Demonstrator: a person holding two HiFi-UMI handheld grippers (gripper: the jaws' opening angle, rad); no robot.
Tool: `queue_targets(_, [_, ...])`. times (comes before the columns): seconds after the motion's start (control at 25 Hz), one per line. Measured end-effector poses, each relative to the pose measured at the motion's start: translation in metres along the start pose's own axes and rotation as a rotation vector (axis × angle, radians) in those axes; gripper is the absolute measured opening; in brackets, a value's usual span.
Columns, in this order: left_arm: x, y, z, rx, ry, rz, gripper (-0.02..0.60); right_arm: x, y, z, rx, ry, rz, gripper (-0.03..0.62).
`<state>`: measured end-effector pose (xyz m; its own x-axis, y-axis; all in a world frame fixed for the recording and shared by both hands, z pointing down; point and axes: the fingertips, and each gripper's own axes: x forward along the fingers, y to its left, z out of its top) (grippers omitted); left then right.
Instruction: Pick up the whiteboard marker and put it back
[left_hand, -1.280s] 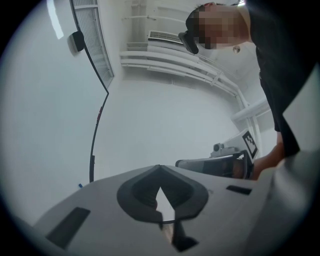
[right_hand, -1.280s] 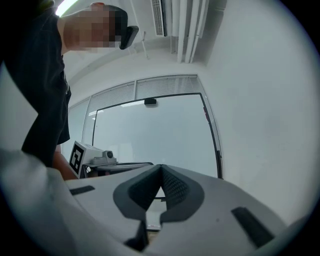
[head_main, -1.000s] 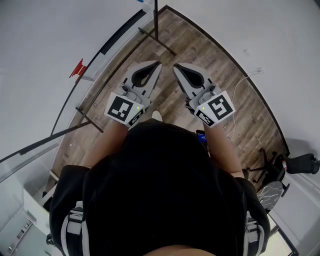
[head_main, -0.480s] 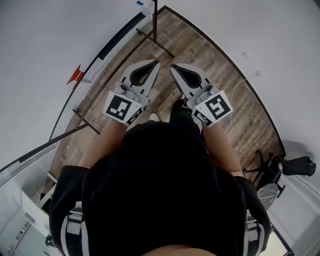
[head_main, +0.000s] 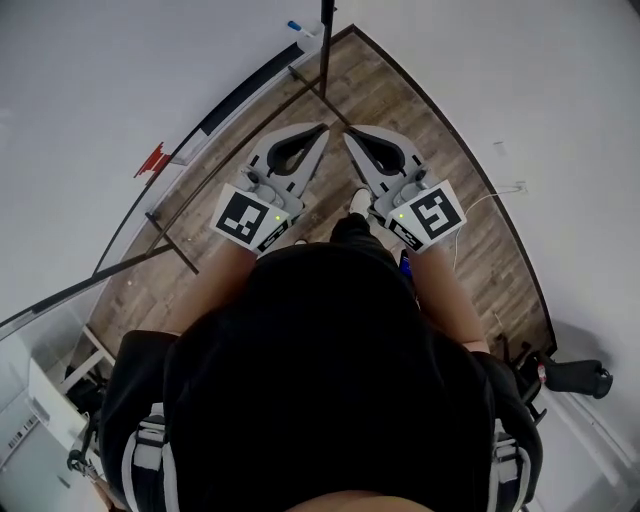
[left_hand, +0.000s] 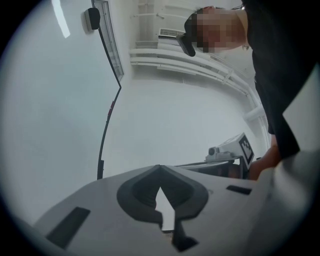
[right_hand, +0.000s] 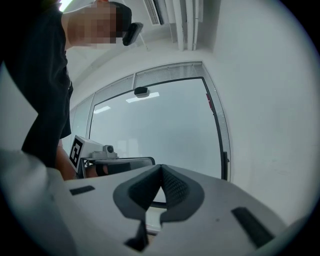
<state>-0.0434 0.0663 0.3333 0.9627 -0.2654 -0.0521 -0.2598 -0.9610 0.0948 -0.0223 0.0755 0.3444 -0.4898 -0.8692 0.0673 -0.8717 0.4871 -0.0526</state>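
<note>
Both grippers are out in front of the person's black shirt (head_main: 320, 400), held level above the wooden floor (head_main: 430, 140) alongside the whiteboard (head_main: 90, 90); the left gripper (head_main: 320, 128) is the one nearer the whiteboard, the right gripper (head_main: 349, 134) is just beside it on the side away from the whiteboard, tips near each other but apart; in the left gripper view the jaws meet at the tips, dark pads (left_hand: 142, 192) framing a slim wedge of light with nothing in it; same in the right gripper view, ribbed pads (right_hand: 175, 187) together at the point, nothing held; so both tongs are closed and empty, each marker cube (head_main: 250, 220) facing up with a green light lit; now the task's thing: what looks like the whiteboard marker (head_main: 294, 27), a small blue shape, lies at the far end of the whiteboard, just by the end of its dark ledge (head_main: 245, 85), well apart from both grippers and too small to read further; a red thing (head_main: 152, 160) sits on the whiteboard's lower edge, closer to the person; a dark foot (head_main: 172, 242) of the whiteboard reaches out across the floor; a white shoe (head_main: 360, 200) shows below the right gripper; a white cable (head_main: 480, 205) trails by the wall opposite the whiteboard.
</note>
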Motion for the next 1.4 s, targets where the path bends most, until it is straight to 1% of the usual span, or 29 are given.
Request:
queue_targets(0.36, [0.065,0.029,-0.003,-0.002,0.013,0.086,0.003,0.009,-0.076,0.008,0.003,0.004,0.075,-0.005])
queue_targets(0.64, [0.115,0.048,-0.005,0.007,0.02,0.165,0.003,0.015,-0.129,0.013,0.004,0.002,0.148,-0.005])
queue_targets(0.72, [0.128,0.052,-0.005,0.018,0.02,0.19,0.003,0.016,-0.144,0.013,0.002,0.003,0.173,-0.005])
queue_targets(0.84, [0.145,0.06,-0.006,0.057,0.024,0.238,0.003,0.02,-0.165,0.01,-0.001,0.001,0.222,-0.005])
queue_targets(0.92, [0.155,0.068,-0.006,0.065,0.019,0.271,0.003,0.024,-0.178,0.007,-0.003,0.002,0.254,-0.005])
queue_targets(1.12, [0.168,0.081,-0.011,0.057,0.02,0.349,0.003,0.035,-0.198,0.002,0.013,0.003,0.321,-0.005])
queue_targets(1.28, [0.171,0.088,-0.016,0.052,0.039,0.396,0.003,0.042,-0.203,-0.004,0.032,0.004,0.373,-0.005])
queue_targets(1.4, [0.171,0.095,-0.016,0.051,0.041,0.427,0.003,0.049,-0.206,-0.006,0.042,0.007,0.394,-0.005])
